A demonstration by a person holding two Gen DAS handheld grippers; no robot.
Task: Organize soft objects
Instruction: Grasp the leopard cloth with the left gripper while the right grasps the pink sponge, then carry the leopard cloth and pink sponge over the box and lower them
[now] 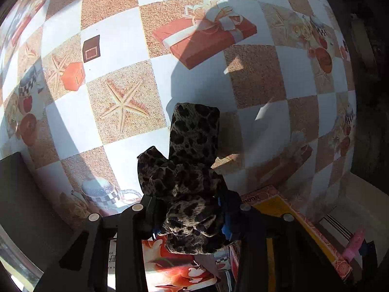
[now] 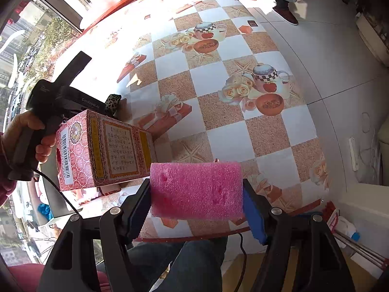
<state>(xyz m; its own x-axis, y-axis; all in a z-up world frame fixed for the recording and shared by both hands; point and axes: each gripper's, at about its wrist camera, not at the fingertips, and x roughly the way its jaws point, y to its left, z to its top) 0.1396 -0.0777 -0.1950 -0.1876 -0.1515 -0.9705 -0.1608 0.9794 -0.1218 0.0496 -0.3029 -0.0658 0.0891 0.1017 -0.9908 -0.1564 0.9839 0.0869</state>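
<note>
My left gripper [image 1: 189, 216] is shut on a leopard-print cloth [image 1: 192, 150], held above the patterned table; the bunched cloth hides the fingertips. It also shows in the right wrist view [image 2: 113, 102], poking out past the left gripper's black body [image 2: 60, 102]. My right gripper [image 2: 197, 192] is shut on a pink sponge block [image 2: 197, 189], squeezed between its two blue-padded fingers near the table's front edge. A red patterned cardboard box [image 2: 104, 150] stands on the table just left of the sponge, and its open top edge shows in the left wrist view [image 1: 299, 216].
The table [image 2: 218, 112] wears a checked cloth printed with teapots, gifts and starfish. A person's knees sit below the front edge. A tiled floor, a red stool and someone's feet lie to the right.
</note>
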